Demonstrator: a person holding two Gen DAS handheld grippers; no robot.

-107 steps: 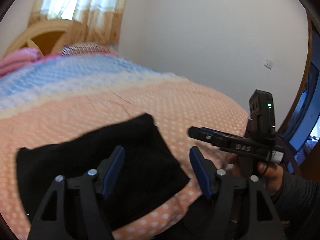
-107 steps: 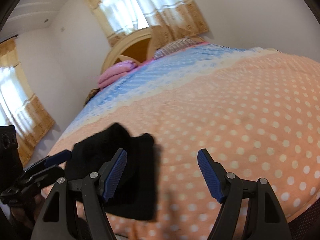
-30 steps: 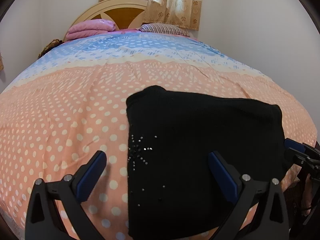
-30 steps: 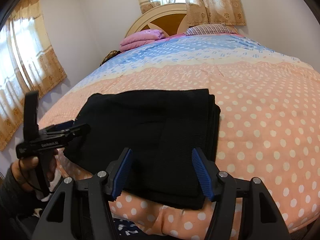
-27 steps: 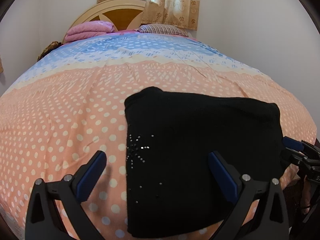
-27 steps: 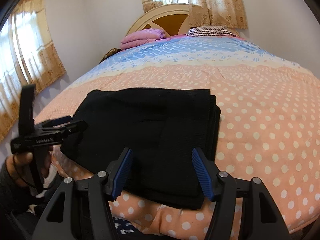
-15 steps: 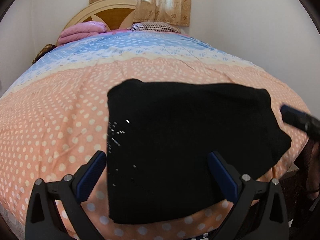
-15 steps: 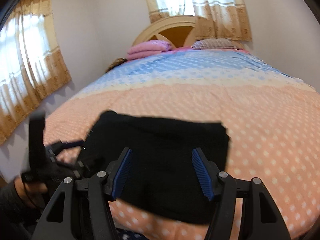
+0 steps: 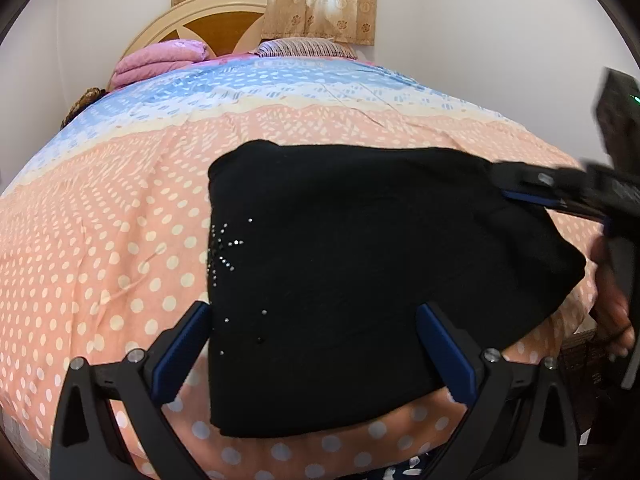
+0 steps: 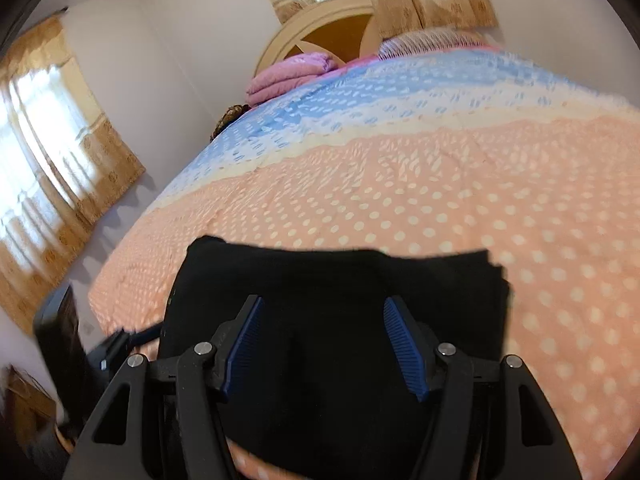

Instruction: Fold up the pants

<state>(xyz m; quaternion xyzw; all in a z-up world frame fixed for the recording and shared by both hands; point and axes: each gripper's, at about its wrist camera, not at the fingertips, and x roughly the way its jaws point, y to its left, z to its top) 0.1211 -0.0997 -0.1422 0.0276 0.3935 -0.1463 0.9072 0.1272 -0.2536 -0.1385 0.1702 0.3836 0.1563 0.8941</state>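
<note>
The black pants point(image 9: 360, 272) lie folded into a thick rectangle near the front edge of the bed, with small shiny studs on their left side. My left gripper point(image 9: 314, 350) is open, its blue fingers straddling the near part of the fold just above it, pressing nothing. My right gripper point(image 9: 540, 194) reaches in from the right over the far right corner of the pants, held by a hand point(image 9: 612, 304). In the right wrist view it point(image 10: 324, 346) is open above the pants point(image 10: 340, 280), nothing pinched. The left gripper point(image 10: 116, 344) shows blurred at that view's lower left.
The bed point(image 9: 100, 240) has a peach polka-dot cover that turns blue toward the head. A folded pink blanket point(image 9: 160, 60) and a striped pillow point(image 9: 304, 46) lie by the wooden headboard point(image 9: 216, 24). A curtained window point(image 10: 48, 160) is on the left wall.
The right gripper has moved in from the bed's right edge and a little up, and now hangs over the pants' right side. The left gripper and the pants stay about where they were.
</note>
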